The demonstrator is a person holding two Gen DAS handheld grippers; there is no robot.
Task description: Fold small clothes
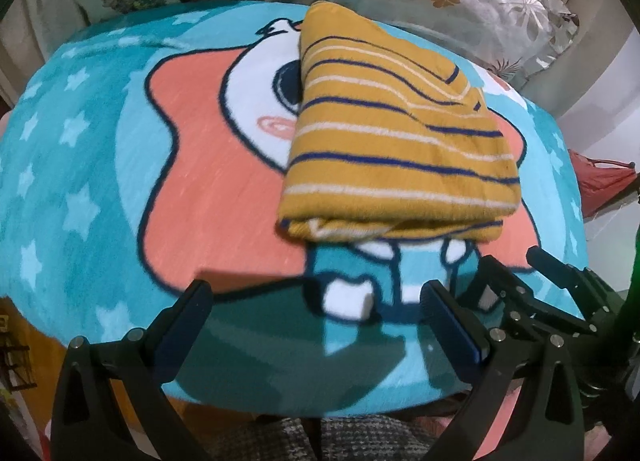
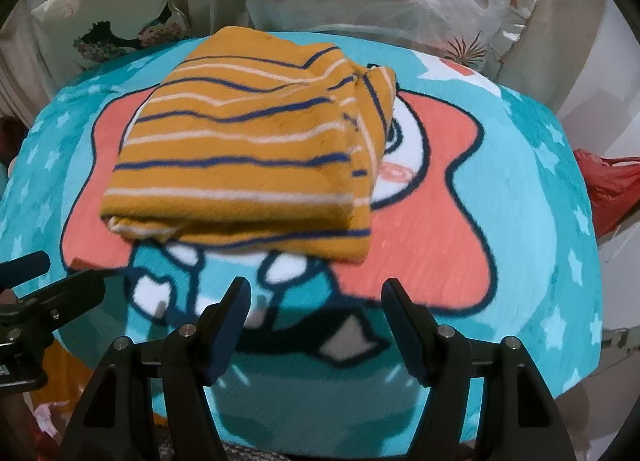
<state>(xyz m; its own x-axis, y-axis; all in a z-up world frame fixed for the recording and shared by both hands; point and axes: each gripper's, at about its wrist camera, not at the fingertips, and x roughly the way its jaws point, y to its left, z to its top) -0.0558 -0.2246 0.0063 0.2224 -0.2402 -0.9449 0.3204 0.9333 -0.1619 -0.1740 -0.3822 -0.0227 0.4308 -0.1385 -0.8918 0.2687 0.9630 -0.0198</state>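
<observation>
Mustard striped garment, folded square, flat on blanket.

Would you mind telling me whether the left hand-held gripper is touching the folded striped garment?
Apart. The left wrist view shows the left hand-held gripper open, with a strip of blanket between its fingertips and the striped garment's near edge.

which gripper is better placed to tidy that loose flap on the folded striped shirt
Right, though only slightly. The loose sleeve flap lies on the striped shirt's right side, nearer the open right gripper; the left gripper is open too.
</observation>
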